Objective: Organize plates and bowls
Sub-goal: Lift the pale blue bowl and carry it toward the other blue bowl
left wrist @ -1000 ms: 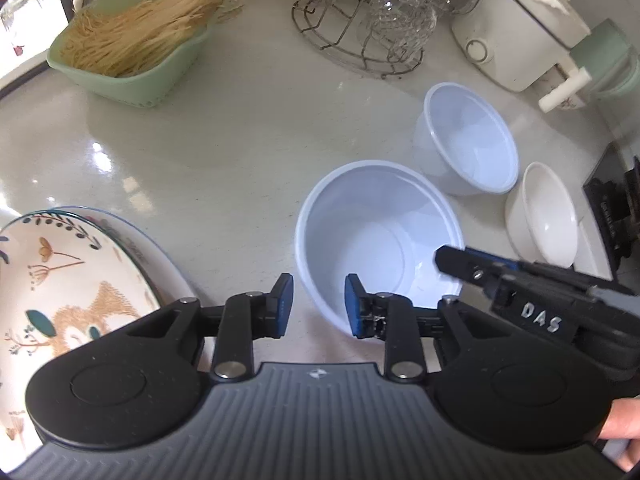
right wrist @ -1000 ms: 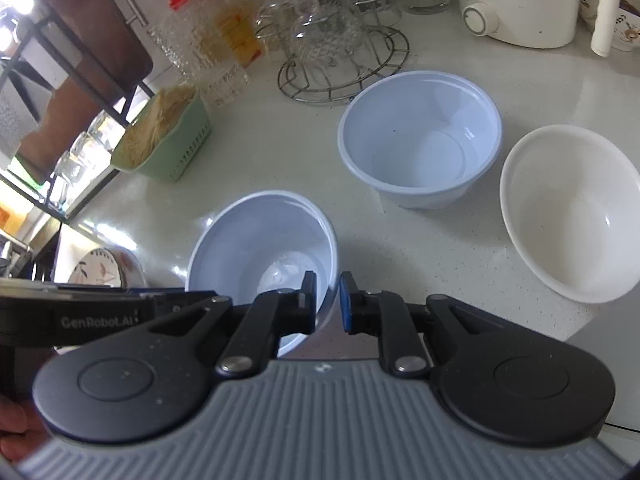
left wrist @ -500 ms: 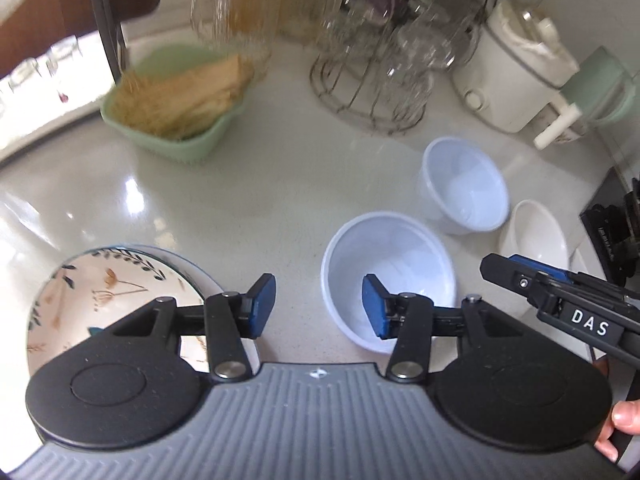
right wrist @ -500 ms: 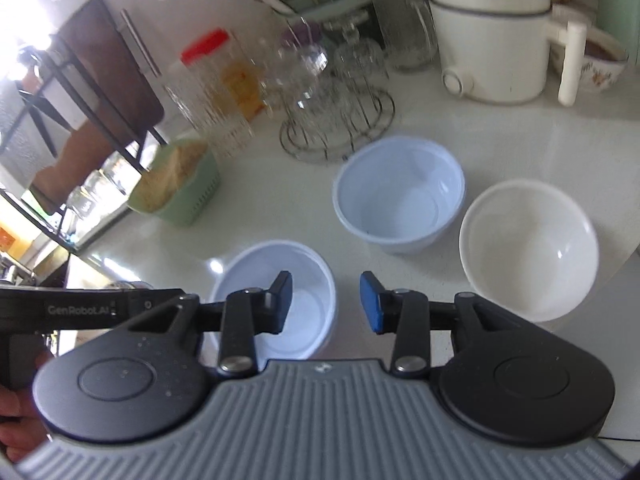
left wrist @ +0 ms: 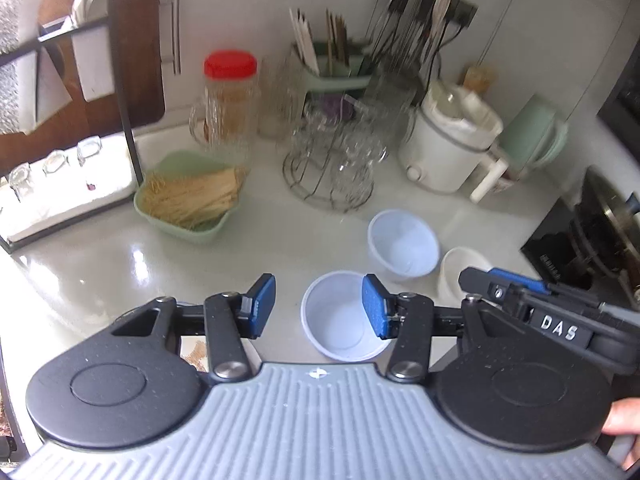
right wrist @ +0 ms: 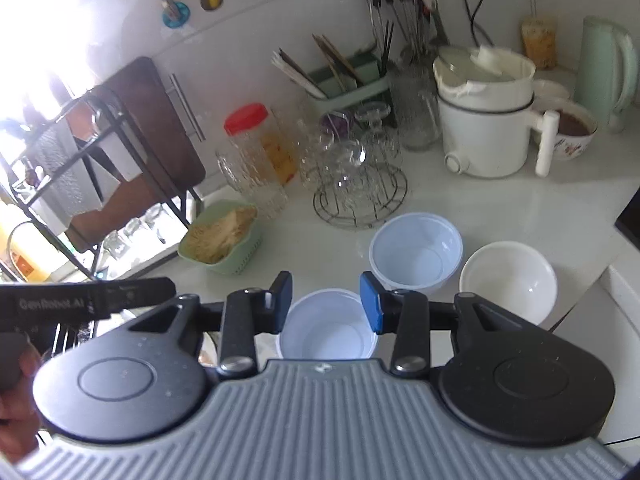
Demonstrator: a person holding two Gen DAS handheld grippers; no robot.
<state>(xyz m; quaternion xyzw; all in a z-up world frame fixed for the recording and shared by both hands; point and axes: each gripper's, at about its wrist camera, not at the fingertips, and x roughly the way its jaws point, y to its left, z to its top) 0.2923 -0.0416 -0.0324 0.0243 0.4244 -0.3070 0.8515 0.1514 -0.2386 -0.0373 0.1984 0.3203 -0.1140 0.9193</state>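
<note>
Both the left claw (left wrist: pixel 318 312) and the right claw (right wrist: pixel 326 302) hang spread and empty above the bench (left wrist: pixel 280 240), between picks by the look of it. The near blue bowl (left wrist: pixel 340 326) sits under them, the second blue bowl (right wrist: pixel 416 254) and the white bowl (right wrist: pixel 508 282) beyond to the right. Next, I judge, one claw must drop to a rim and pinch it to nest the bowls.

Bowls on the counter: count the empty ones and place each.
3. Nearest pale blue bowl beneath the grippers; second pale blue bowl behind it; white bowl rightmost. Others may be hidden behind the grippers.

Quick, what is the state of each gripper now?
Left gripper: open, holding nothing; jaws have just been opening.
Right gripper: open, holding nothing; jaws have just been opening.
</note>
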